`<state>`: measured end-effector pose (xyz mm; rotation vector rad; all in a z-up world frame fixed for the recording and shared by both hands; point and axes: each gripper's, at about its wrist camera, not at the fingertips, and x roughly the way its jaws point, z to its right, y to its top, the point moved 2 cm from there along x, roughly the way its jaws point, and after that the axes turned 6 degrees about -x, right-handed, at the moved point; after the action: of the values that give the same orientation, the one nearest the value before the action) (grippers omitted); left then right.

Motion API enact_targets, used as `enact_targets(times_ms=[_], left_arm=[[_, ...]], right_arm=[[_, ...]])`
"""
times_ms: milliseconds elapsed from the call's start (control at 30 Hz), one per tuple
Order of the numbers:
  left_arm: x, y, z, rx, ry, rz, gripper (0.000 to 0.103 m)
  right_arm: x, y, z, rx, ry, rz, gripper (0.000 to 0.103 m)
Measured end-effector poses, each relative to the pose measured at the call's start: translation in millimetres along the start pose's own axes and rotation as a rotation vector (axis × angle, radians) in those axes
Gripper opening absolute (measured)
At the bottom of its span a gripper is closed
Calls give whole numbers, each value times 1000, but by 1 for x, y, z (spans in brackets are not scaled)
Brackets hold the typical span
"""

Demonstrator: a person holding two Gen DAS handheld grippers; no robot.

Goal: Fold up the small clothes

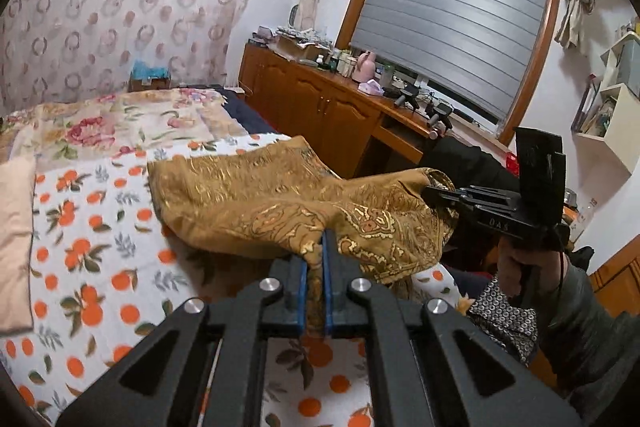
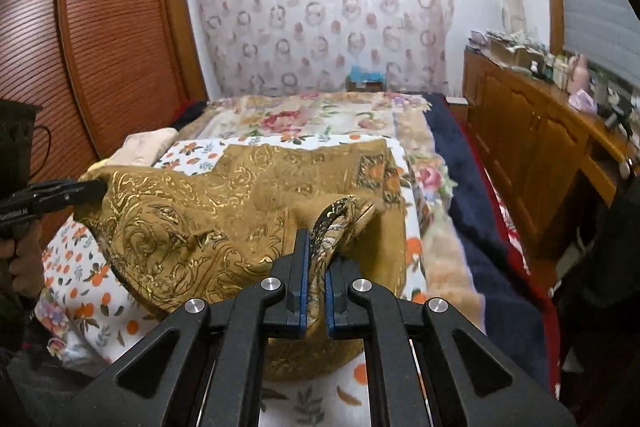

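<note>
A mustard-brown garment with gold paisley print (image 1: 256,203) lies on the orange-patterned sheet (image 1: 80,227), its near edge lifted. My left gripper (image 1: 316,247) is shut on that near edge, with cloth pinched between the blue pads. In the left wrist view my right gripper (image 1: 430,193) bites another corner of the same garment at the right. The right wrist view shows the right gripper (image 2: 318,239) shut on a dark-patterned hem of the garment (image 2: 224,219), and the left gripper (image 2: 94,189) clamped on its left corner. The cloth sags between the two grips.
A floral quilt (image 1: 120,123) covers the far half of the bed. A pale folded cloth (image 1: 16,239) lies at the left. A wooden sideboard (image 1: 320,107) with clutter stands under the window; a wardrobe (image 2: 100,39) flanks the other side. A sleeve (image 1: 580,327) shows at right.
</note>
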<state>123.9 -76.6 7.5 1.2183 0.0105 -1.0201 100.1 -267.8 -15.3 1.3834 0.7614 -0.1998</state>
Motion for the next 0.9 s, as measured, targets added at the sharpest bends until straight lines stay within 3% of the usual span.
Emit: enact_targets(times_ms=[167, 300, 400, 500, 700, 833, 900], left_arm=[[5, -14, 1, 9, 8, -34, 2], [12, -30, 2, 18, 21, -70, 2], [15, -38, 1, 15, 26, -84, 2], [16, -42, -1, 15, 31, -91, 2], [16, -48, -3, 12, 34, -97, 2], [22, -52, -9, -1, 34, -112, 2], [23, -50, -11, -12, 21, -111, 2]], right_arm=[[20, -24, 3, -9, -60, -82, 8], [44, -52, 12, 39, -95, -154, 38], [61, -69, 19, 50, -124, -218, 46], [62, -74, 23, 77, -137, -216, 54], [62, -76, 26, 120, -158, -214, 57], [65, -74, 20, 125, -104, -217, 57], [66, -72, 14, 110, -63, -223, 37]])
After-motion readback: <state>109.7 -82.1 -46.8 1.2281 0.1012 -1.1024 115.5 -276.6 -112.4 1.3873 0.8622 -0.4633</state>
